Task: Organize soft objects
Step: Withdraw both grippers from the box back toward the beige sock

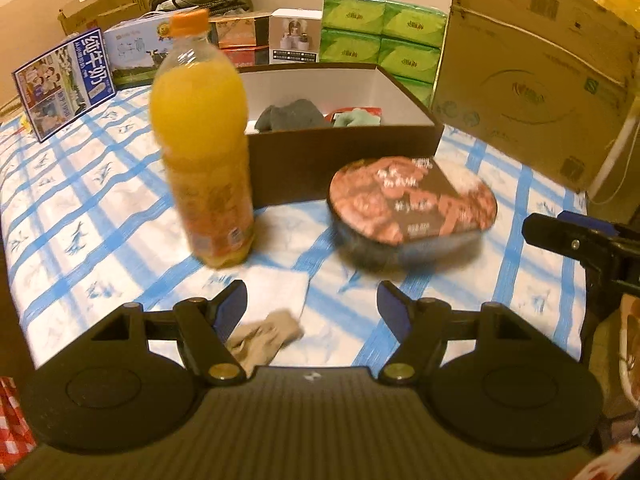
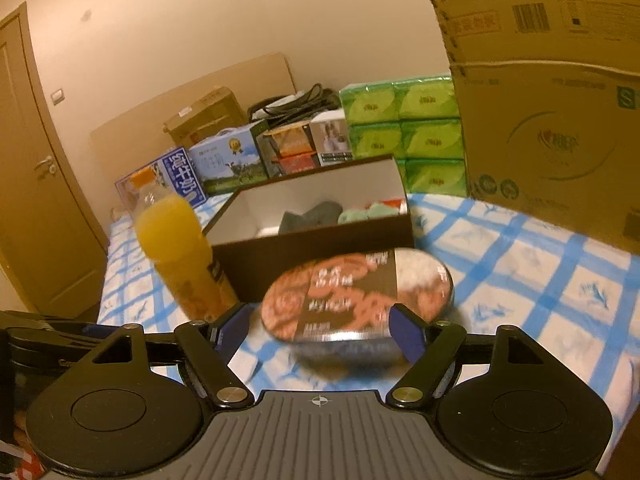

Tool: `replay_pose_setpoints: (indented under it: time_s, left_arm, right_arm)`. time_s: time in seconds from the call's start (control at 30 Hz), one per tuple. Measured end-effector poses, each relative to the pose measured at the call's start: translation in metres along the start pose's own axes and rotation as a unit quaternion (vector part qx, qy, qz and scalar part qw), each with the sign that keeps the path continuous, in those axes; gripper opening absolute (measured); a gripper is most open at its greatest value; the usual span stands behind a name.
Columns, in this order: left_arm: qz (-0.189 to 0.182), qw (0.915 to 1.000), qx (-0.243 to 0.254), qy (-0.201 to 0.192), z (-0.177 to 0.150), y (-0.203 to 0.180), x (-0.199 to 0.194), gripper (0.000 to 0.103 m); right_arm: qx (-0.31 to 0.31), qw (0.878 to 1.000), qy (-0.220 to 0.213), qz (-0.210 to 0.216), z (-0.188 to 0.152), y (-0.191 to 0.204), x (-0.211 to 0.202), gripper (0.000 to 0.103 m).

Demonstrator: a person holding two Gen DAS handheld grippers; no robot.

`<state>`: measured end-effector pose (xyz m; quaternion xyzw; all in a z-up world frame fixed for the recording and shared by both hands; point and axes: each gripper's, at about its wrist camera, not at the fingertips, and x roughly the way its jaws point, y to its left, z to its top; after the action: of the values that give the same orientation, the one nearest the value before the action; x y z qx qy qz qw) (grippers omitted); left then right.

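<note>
L view only: beige sock (image 1: 262,336) under left hand-held gripper (image 1: 312,304), wide, empty | R view only: door (image 2: 36,184); right hand-held gripper (image 2: 320,330) wide, empty, bowl (image 2: 356,296) beyond.

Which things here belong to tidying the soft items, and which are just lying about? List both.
Job:
- beige sock on the checked cloth
- brown box
- grey sock and green sock inside it

Lying about:
- juice bottle
- food bowl
- tissue packs
- milk carton
- cardboard box
</note>
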<state>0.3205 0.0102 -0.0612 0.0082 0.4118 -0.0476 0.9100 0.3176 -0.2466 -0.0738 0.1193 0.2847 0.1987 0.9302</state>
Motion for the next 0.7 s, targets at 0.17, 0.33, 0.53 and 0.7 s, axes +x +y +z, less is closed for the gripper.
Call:
replay_pose_setpoints:
  time_s: [0.17, 0.33, 0.53, 0.7]
  left_arm:
    - [0.002, 0.9998, -0.021, 0.008, -0.031, 0.016, -0.01, 0.07]
    - [0.001, 0.9973, -0.07, 0.024, -0.06, 0.035, -0.015, 0.07]
    - [0.013, 0.995, -0.093, 0.033, -0.086, 0.048, -0.018, 0.07]
    - [0.024, 0.9934, -0.103, 0.045, -0.104, 0.055, -0.013, 0.07]
  right_arm:
    - [0.008, 1.0, 0.005, -0.01, -0.027, 0.011, -0.011, 0.077]
    - [0.024, 0.999, 0.024, -0.006, -0.054, 0.022, -0.013, 0.077]
    - [0.034, 0.998, 0.049, -0.006, -0.079, 0.036, -0.009, 0.078]
    - [0.039, 0.997, 0.064, -0.004, -0.094, 0.045, -0.004, 0.078]
